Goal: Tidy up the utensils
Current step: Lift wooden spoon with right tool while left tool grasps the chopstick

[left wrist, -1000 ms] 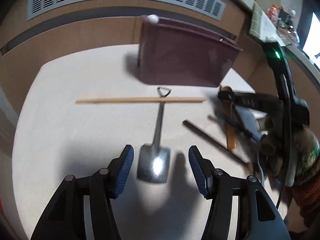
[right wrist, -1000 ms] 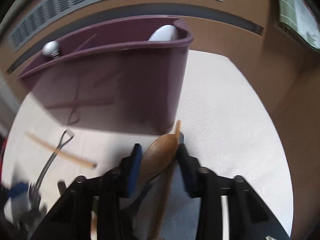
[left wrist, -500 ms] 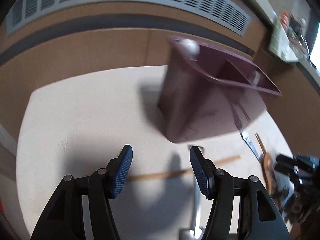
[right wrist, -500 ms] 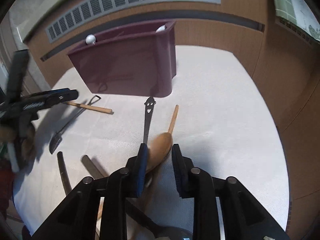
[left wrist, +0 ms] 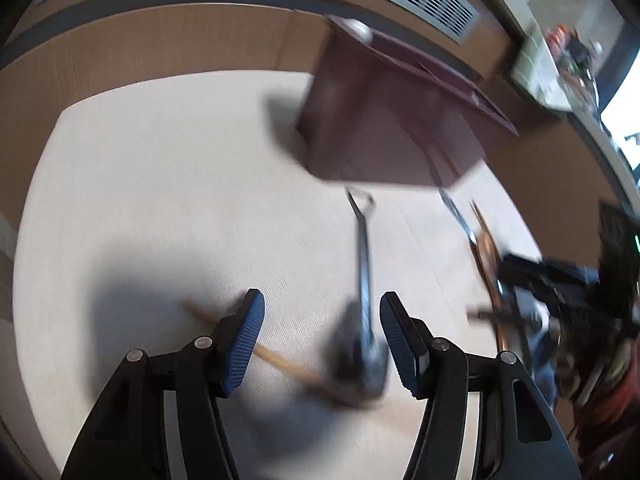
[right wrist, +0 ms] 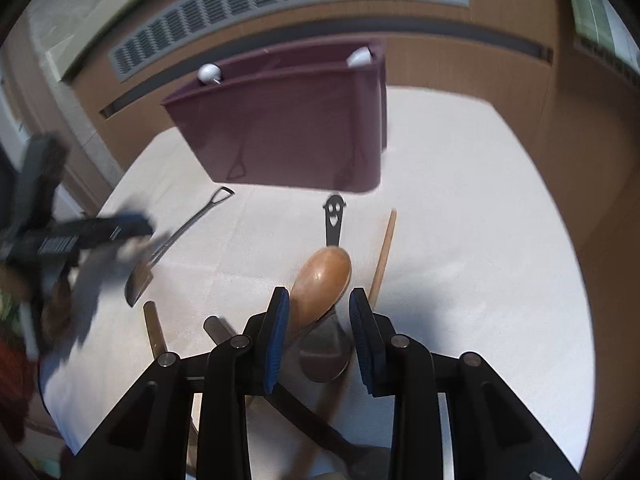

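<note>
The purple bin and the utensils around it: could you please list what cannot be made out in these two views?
- Bin contents: both views, its walls hide all but two rounded tips.
- Wooden spoon handle: right wrist view, hidden under the right gripper, whose jaws are opening.
- Shovel spoon bowl: left wrist view, motion blur, between the left gripper's open jaws.
- Wooden stick: left wrist view, blurred, partly behind a finger.

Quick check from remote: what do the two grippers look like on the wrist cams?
Both match: the left gripper and right gripper have black angular plastic linkages with silver pivot screws and blue ribbed pads. The left gripper's body carries white lettering; a red patterned sleeve shows behind the right one.
</note>
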`<state>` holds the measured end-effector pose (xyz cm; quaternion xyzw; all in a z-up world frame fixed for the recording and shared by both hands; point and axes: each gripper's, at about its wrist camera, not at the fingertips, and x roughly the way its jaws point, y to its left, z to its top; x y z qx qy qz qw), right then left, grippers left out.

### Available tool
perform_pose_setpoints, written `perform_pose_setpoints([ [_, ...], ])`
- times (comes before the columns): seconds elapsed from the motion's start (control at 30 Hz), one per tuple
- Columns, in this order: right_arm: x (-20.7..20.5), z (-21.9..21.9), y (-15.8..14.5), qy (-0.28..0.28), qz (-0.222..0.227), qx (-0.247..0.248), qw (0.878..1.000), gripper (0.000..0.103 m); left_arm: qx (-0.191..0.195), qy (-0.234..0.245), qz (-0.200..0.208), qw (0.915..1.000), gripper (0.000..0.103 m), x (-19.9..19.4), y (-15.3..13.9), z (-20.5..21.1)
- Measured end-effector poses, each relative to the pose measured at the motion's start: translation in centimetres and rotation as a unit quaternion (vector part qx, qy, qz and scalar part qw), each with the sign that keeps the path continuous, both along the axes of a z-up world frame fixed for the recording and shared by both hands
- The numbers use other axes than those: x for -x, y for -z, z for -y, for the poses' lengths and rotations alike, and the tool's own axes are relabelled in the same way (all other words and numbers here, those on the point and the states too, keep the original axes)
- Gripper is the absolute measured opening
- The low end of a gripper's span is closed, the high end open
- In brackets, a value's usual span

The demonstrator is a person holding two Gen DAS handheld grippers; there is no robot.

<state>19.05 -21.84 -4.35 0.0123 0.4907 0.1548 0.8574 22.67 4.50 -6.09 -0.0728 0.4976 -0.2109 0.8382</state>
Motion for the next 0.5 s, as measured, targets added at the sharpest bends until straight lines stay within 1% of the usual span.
perform_pose_setpoints([
  [0.07, -0.1, -0.1, 0.7, 0.012, -0.027, -0.001, 1.0, 0.031, -0.011, 0.004, 0.003, 0.9999, 0.061, 1.6, -0.2, 0.1],
  [0.13, 0.4, -0.2, 0.8, 0.014, -0.028, -0.017, 0.999, 0.031, -0.013, 0.001, 0.013, 0.9998, 0.061, 3.0, -0.7, -0.3],
  [0.17, 0.6, -0.3, 0.9, 0.013, -0.026, -0.017, 0.999, 0.031, -0.018, -0.008, 0.021, 0.9996, 0.061, 3.5, -0.9, -0.6],
  [0.23, 0.6, -0.7, 1.1, 0.011, -0.024, -0.014, 1.0, 0.031, -0.04, -0.04, 0.04, 0.9976, 0.063, 4.2, -1.4, -1.2],
  [0.27, 0.3, -0.9, 1.3, 0.015, -0.024, -0.009, 1.0, 0.032, -0.057, -0.066, 0.047, 0.9951, 0.065, 4.5, -1.7, -1.6],
  [0.3, 0.1, -1.1, 1.5, 0.021, -0.02, -0.006, 1.0, 0.032, -0.068, -0.083, 0.049, 0.993, 0.073, 4.5, -1.8, -1.8],
  [0.33, -0.2, -1.2, 1.5, 0.025, -0.018, -0.004, 0.999, 0.032, -0.08, -0.098, 0.046, 0.9909, 0.081, 4.7, -1.8, -2.2],
  [0.37, -0.6, -1.5, 1.6, 0.036, -0.016, -0.002, 0.999, 0.033, -0.086, -0.11, 0.039, 0.9895, 0.082, 4.7, -1.7, -2.6],
  [0.43, -1.3, -2.0, 1.6, 0.054, -0.012, 0.002, 0.998, 0.038, -0.07, -0.129, 0.022, 0.9889, 0.083, 5.1, -1.2, -3.9],
  [0.5, -1.9, -2.8, 1.8, 0.061, -0.005, 0.008, 0.998, 0.045, -0.061, -0.149, 0.004, 0.9869, 0.083, 5.4, -0.5, -4.8],
])
